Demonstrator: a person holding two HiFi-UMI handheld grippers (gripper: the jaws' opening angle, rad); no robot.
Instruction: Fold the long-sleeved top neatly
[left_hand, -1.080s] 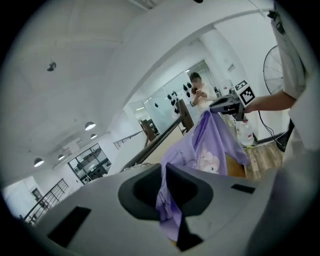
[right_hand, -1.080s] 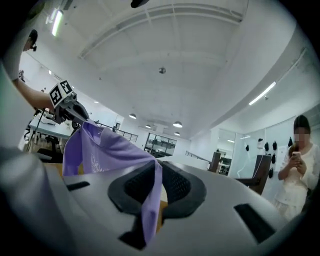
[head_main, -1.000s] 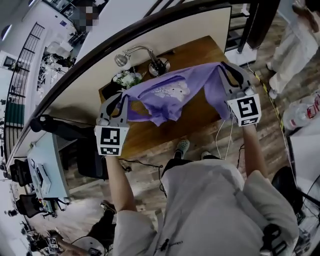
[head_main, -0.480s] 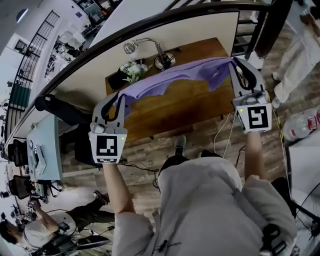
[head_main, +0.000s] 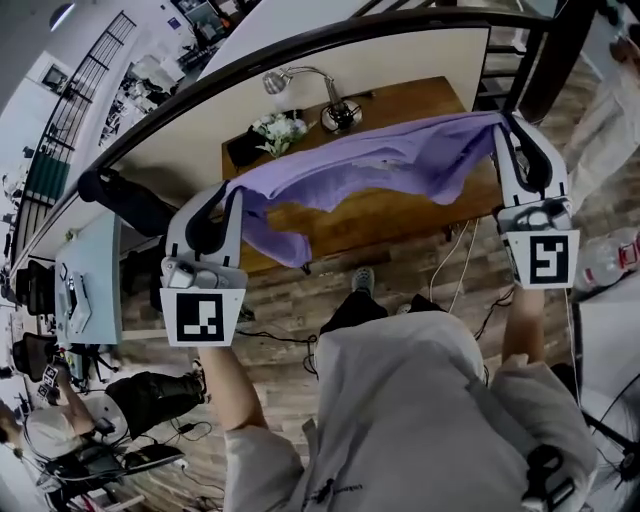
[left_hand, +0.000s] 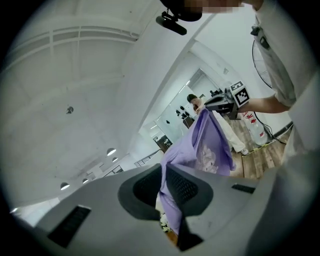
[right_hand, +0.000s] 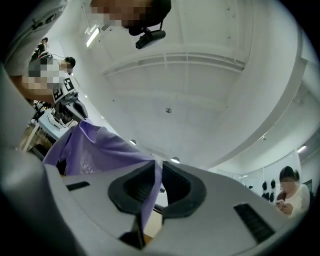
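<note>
The left gripper's (left_hand: 164, 169) dark ribbed pads (left_hand: 187, 187) stand almost together, nipped on an edge of the lilac long-sleeved top with a pale cartoon print (left_hand: 210, 145). The cloth runs up out of the narrow gap and away to the far hand. The right gripper's (right_hand: 157, 169) black pads (right_hand: 135, 187) are closed down to the same slim gap, with a strip of the same lilac fabric (right_hand: 95, 150) caught between them and hanging below the jaws.

In the head view, the left gripper (head_main: 228, 192) and the right gripper (head_main: 512, 124) are well apart, each with its white cube of square black markers turned toward the camera. The top (head_main: 400, 160) spans between them as a long, slightly sagging band, held in the air over the brown wooden table (head_main: 400, 215). Near the left gripper a loose part of the garment (a sleeve, by the look of it) droops lower than the rest; whether it reaches the tabletop cannot be told.

At the far side of the table stand a silver gooseneck desk lamp (head_main: 335, 112) and, just beside it, a small bunch of white flowers in a dark pot (head_main: 278, 128). Below the table lies a grey-brown plank floor (head_main: 400, 275) with thin cables trailing across it. The person holding the grippers wears a pale grey short-sleeved shirt (head_main: 420, 420), bare forearms reaching up to both tools.
</note>
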